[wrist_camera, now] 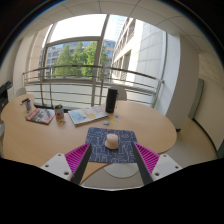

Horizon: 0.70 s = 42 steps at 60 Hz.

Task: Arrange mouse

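Observation:
A small pale mouse (111, 140) sits on a dark patterned mouse mat (112, 147) on the round wooden table (60, 138). My gripper (112, 160) is open, its magenta pads (77, 157) spread at either side of the mat's near edge. The mouse lies just ahead of the fingers, between their lines, apart from both pads. A grey round patch (121, 171) shows on the table just under the mat's near edge.
A dark cylindrical flask (111, 100) stands at the table's far edge. Magazines (86, 115) lie in the middle, more papers (41, 116) and a small cup (59, 112) to the left. Beyond are a railing (90, 80) and large windows.

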Each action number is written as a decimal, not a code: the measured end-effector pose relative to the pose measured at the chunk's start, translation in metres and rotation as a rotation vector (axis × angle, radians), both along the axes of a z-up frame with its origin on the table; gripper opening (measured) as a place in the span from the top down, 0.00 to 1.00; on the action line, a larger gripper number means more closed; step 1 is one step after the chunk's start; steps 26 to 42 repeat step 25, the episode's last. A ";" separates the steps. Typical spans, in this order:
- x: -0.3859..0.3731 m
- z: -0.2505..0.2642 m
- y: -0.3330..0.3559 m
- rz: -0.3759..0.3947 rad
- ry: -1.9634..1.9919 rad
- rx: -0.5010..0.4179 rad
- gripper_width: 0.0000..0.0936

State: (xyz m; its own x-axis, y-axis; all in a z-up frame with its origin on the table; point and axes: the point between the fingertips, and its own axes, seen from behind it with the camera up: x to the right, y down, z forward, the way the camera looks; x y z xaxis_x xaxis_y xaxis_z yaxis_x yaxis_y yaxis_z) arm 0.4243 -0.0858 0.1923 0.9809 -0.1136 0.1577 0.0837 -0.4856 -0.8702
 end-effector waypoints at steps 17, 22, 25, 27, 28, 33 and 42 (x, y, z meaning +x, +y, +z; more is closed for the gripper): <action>-0.011 0.003 -0.040 -0.007 0.012 -0.004 0.10; -0.010 0.006 -0.045 -0.011 0.013 0.000 0.10; -0.010 0.008 -0.046 -0.014 0.018 0.001 0.10; -0.010 0.008 -0.046 -0.014 0.018 0.001 0.10; -0.010 0.008 -0.046 -0.014 0.018 0.001 0.10; -0.010 0.008 -0.046 -0.014 0.018 0.001 0.10; -0.010 0.008 -0.046 -0.014 0.018 0.001 0.10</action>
